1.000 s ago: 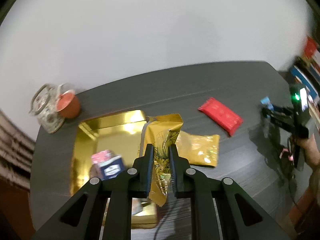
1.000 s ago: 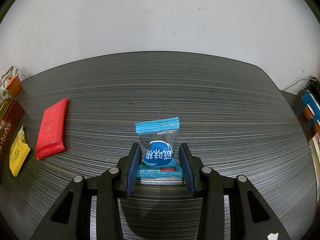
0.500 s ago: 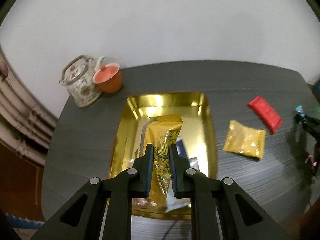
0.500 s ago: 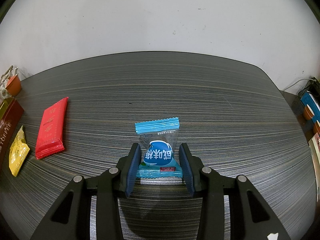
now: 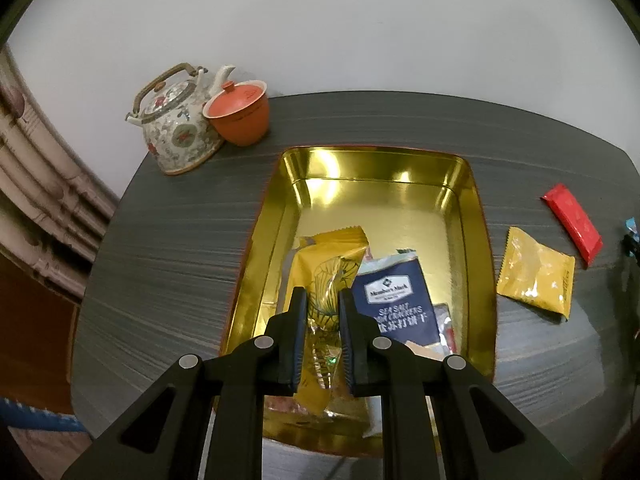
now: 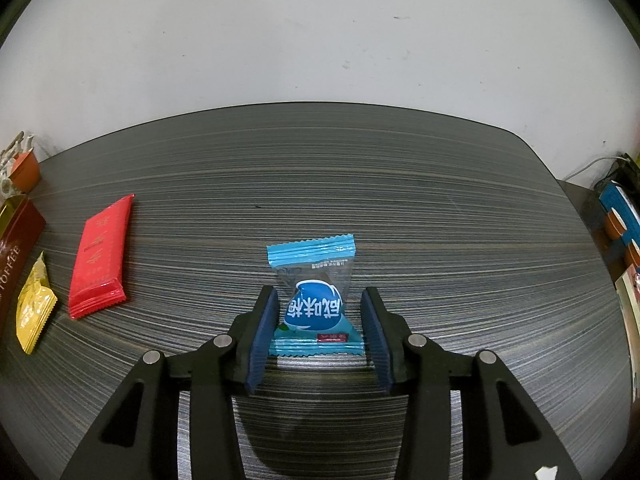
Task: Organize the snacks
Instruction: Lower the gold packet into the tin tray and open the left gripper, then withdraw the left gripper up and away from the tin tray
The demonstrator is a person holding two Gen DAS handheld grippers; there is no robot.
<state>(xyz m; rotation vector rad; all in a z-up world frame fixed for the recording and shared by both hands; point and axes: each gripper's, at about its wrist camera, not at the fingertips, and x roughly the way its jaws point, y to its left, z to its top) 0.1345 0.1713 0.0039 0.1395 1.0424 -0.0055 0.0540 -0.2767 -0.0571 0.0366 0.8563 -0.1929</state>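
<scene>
My left gripper (image 5: pixel 323 308) is shut on a yellow snack packet (image 5: pixel 325 276) and holds it over the gold tray (image 5: pixel 272 208). A blue cracker packet (image 5: pixel 394 300) lies in the tray beside it. My right gripper (image 6: pixel 318 316) is open, its jaws on either side of a blue candy packet (image 6: pixel 314 296) that lies on the dark table. A red packet (image 6: pixel 102 256) and a yellow packet (image 6: pixel 34 304) lie on the table at the left of the right wrist view; they also show in the left wrist view as the red packet (image 5: pixel 572 222) and the yellow packet (image 5: pixel 536 274).
A floral teapot (image 5: pixel 176 128) and an orange lidded cup (image 5: pixel 238 114) stand at the table's back left corner. A brown toffee tin (image 6: pixel 16 248) shows at the left edge of the right wrist view. Boxes (image 6: pixel 620 216) stand beyond the table's right edge.
My left gripper has carried the yellow packet leftward and lower, over the tray's near part. The right gripper and the blue candy packet have not moved.
</scene>
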